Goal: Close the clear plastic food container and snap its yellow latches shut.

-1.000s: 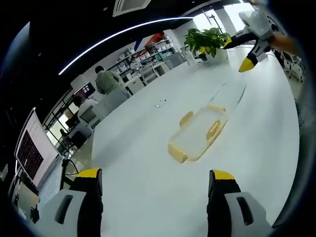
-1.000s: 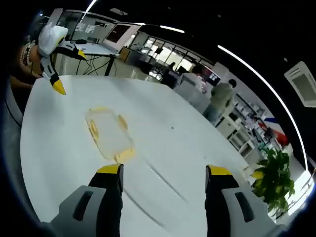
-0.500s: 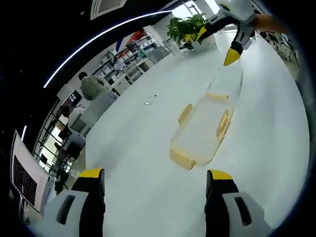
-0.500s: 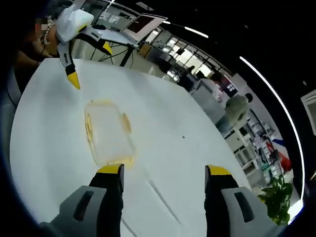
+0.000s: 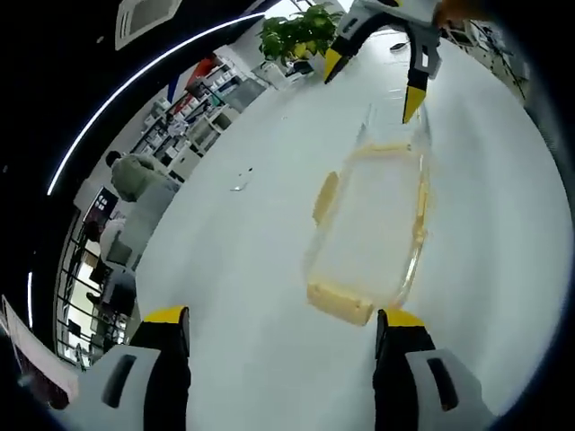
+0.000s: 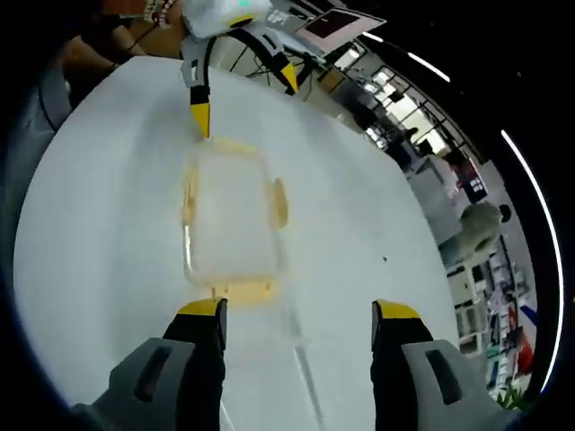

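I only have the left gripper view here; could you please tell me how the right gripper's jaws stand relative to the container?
Observer: In the right gripper view, the right gripper has its jaws wide apart and holds nothing. The container lies ahead, its near yellow latch just beyond the jaw tips.
Operator: Thank you. How does my left gripper look from that side?
Observer: The left gripper is open too. One fingertip hangs by the far yellow latch; whether they touch, I cannot tell.
Operator: Is anything behind it?
Observer: A monitor stands beyond the table's far edge.
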